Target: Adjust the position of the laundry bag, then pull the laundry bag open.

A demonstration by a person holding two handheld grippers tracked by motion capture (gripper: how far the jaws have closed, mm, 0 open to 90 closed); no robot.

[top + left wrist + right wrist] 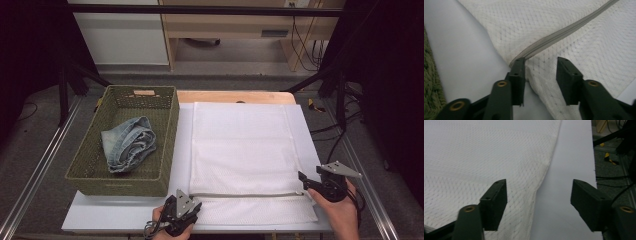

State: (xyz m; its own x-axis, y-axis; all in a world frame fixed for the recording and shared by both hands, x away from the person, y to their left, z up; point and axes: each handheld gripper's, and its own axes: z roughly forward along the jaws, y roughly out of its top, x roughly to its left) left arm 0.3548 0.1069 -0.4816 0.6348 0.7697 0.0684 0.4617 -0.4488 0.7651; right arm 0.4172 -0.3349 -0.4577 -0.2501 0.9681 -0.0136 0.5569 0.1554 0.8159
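High view shows no writing that can be read, though a small tan tag on the far wall of the green woven basket (pixel 90 170) is too small to make out. That basket stands at the worktop's (pixel 100 217) left edge with rolled blue jeans (pixel 128 144) inside. Right of it a white mesh laundry bag (pixel 240 145) lies flat across the worktop's middle, its grey zipper (pixel 247 194) running along the near edge. At the zipper's left end the left gripper (pixel 541 80) has jaws spread, pinching nothing. At the bag's right near corner the right gripper (pixel 537 206) stands wide apart, empty.
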